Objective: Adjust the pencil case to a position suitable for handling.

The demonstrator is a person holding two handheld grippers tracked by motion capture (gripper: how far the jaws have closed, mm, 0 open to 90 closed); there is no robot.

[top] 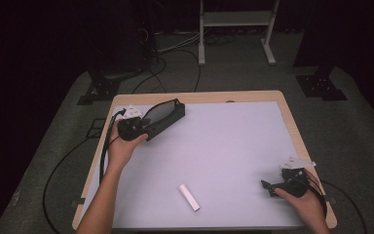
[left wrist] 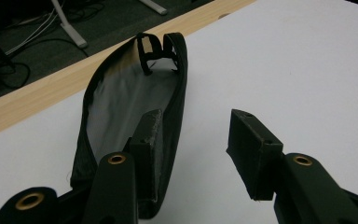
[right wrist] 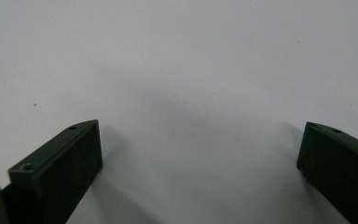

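My left tongs [left wrist: 193, 154] straddle the pouch [left wrist: 121, 112] wall, unclenched; I close squarely on it. Right tongs [right wrist: 200, 172] rest released.

The pouch [left wrist: 168, 116] is black outside, with a pale grey lining and a black loop at its far end. Both grippers are black: the left gripper [left wrist: 191, 154] carries brass-coloured rivets, the right gripper [right wrist: 200, 163] plain matte fingers. The tabletop [top: 233, 146] is white with a light wood edge. A small white stick [top: 189, 197] lies near its front edge.
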